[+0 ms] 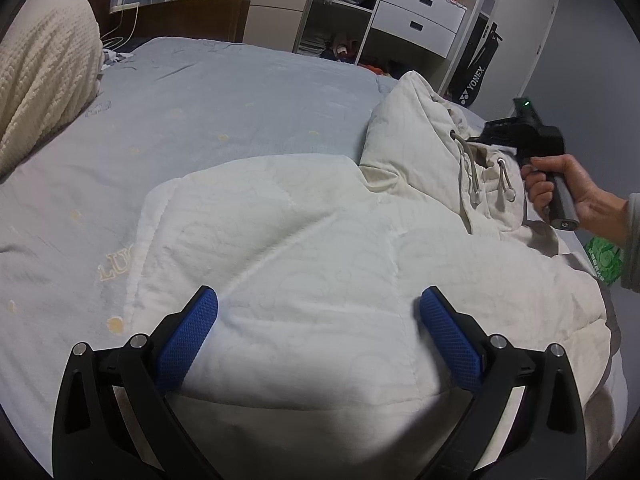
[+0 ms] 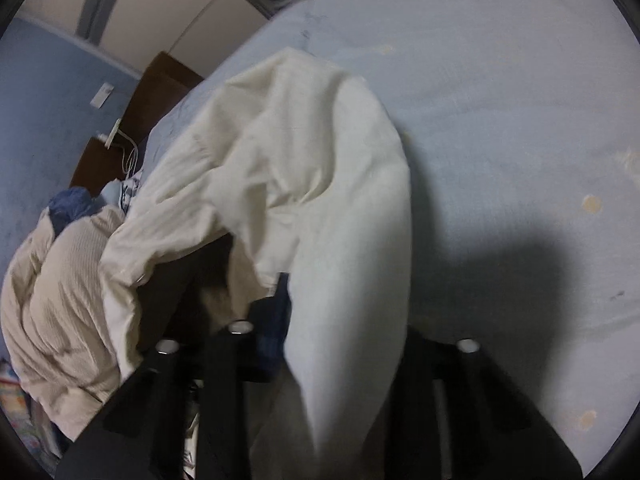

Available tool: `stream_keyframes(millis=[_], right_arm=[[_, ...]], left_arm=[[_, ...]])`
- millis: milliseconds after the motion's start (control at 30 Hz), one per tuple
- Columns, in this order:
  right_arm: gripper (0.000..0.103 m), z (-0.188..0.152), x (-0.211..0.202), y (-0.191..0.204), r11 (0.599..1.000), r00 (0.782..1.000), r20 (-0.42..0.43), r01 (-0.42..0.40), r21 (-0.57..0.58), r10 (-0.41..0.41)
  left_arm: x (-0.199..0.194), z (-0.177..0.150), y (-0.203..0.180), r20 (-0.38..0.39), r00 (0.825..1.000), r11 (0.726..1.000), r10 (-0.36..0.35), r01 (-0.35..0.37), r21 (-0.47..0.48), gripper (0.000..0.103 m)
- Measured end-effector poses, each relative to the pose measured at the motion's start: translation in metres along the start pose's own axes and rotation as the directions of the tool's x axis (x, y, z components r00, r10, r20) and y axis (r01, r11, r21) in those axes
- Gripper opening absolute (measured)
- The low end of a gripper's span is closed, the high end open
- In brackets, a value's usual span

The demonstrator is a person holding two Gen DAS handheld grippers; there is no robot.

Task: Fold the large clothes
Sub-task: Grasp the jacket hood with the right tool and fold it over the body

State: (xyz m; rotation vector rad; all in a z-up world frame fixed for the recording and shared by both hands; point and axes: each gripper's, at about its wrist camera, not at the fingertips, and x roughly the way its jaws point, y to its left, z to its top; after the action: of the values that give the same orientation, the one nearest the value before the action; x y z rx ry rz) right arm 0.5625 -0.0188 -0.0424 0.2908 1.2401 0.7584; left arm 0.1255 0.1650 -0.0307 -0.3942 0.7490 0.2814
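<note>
jacket [image 1: 304, 240]: one | drawstrings [image 1: 472, 176]: two | left gripper [image 1: 319, 336]: spread | bed [image 1: 240, 92]: one

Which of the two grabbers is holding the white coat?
The right gripper, by the coat's hood: its jaws have closed on the cloth. The left gripper hangs over the coat with its blue fingers wide apart, holding nothing.

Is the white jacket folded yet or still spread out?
Partly folded: jacket has one flap laid over its body, the hood still sticking out.

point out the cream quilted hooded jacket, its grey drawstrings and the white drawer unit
cream quilted hooded jacket [image 1: 304, 240], left wrist view, folded body panel
grey drawstrings [image 1: 474, 178], left wrist view, hanging cord
white drawer unit [image 1: 420, 16], left wrist view, drawer fronts
</note>
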Motion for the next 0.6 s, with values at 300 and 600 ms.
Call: stream_keyframes(millis=[300,600], right_arm=[[0.015,-0.044,-0.091,0.074,0.985,0.996,0.094,0.013,-0.174,0.004],[0.014,-0.147,-0.167,0.115,0.956,0.99,0.133,-0.014,-0.292,0.055]], left_arm=[[-0.001,0.001,0.003,0.005,1.0,1.0,-0.01,0.011,-0.016,0.097],[-0.046,-0.006,0.02,0.026,1.0,0.992,0.009,-0.005,-0.123,0.096]])
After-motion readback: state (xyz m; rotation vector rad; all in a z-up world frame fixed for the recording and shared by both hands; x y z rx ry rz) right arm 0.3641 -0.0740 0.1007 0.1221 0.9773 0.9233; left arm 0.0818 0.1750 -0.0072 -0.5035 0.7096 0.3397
